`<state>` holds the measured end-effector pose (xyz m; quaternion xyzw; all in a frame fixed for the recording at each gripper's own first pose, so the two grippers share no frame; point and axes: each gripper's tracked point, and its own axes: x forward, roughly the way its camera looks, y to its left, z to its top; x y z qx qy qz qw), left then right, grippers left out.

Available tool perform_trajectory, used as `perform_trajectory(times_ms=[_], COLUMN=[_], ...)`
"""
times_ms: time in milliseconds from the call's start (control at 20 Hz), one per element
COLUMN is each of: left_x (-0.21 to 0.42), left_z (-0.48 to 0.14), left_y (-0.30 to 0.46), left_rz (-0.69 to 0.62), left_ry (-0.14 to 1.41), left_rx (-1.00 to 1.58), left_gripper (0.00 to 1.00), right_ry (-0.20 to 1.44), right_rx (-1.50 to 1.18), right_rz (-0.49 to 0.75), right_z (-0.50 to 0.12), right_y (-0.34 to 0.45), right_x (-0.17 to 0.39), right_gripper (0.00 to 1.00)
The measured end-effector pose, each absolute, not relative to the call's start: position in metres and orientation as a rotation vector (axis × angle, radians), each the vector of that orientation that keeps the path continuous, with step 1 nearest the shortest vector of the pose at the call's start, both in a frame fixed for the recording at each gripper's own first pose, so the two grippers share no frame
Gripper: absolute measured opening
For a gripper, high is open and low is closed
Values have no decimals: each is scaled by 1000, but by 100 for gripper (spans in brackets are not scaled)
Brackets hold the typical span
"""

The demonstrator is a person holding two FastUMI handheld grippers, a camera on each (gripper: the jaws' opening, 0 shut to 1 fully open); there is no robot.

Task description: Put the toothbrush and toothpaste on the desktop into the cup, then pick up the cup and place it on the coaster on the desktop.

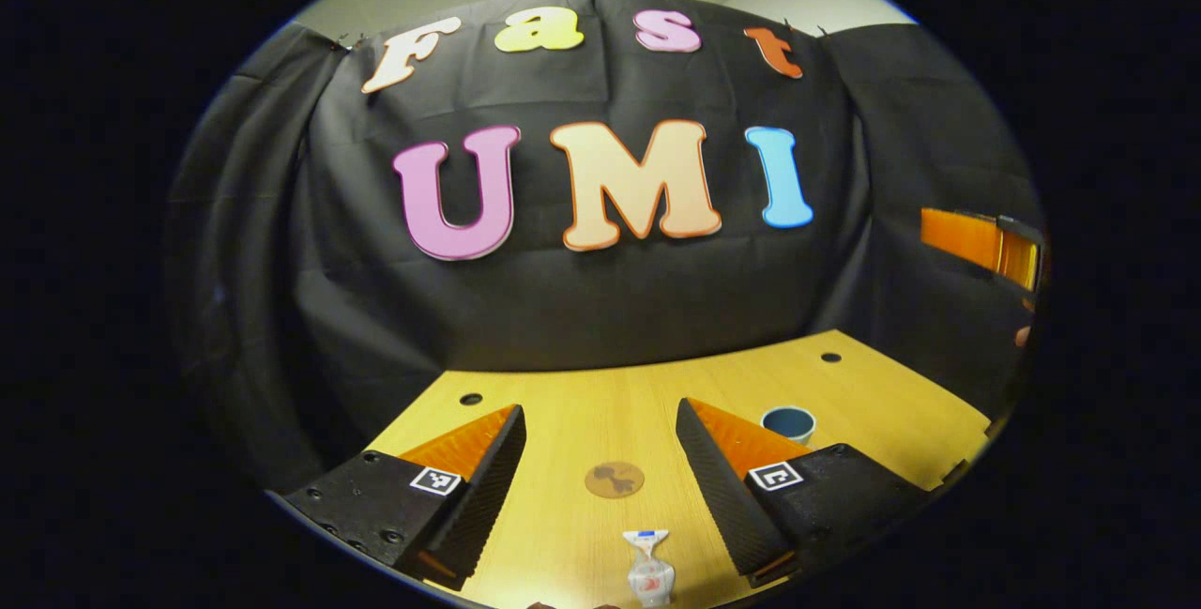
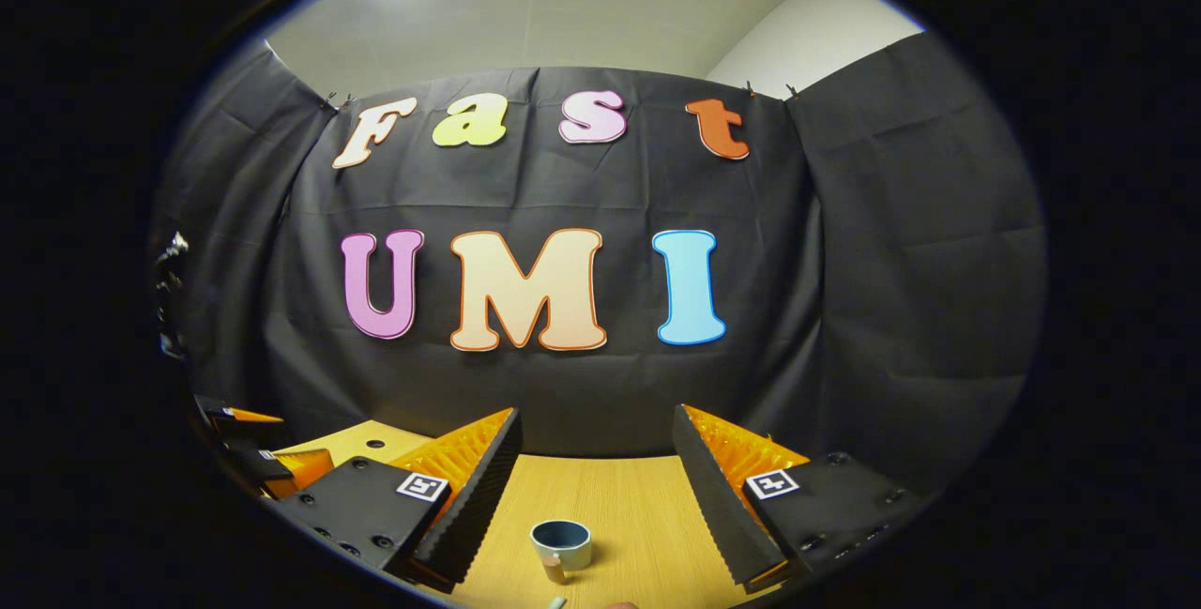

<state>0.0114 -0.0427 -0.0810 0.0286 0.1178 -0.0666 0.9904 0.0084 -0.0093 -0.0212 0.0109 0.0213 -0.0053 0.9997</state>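
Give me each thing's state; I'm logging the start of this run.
Left gripper: open, holding nothing.
Right gripper: open, holding nothing.
Cup: upright on the desktop, nothing visible inside.
Toothpaste: lying flat on the desktop.
Coaster: bare.

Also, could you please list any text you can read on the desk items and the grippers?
Toothpaste tube: print too blurred to read.
Cup: no text visible.
Coaster: dark figure, no words.
Square markers: coded patterns, no letters.
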Motion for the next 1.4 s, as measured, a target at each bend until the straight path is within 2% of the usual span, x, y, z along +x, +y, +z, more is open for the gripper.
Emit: perform_trajectory(times_ms=[200, 950, 1400], left_x=[10, 5, -4], left_z=[-97, -86, -87], left_y=[-48, -31, -3], left_rz=[-145, -120, -56], left_ry=[284, 238, 240], left_rx=[48, 86, 103], left_gripper=[96, 96, 96], right_ry=[106, 736, 1015], right_rx=[8, 48, -6], right_rz=[-22, 12, 43], right_z=[-45, -260, -333], right_y=[-14, 11, 28], right_x=[8, -35, -56], right_gripper=[99, 98, 98])
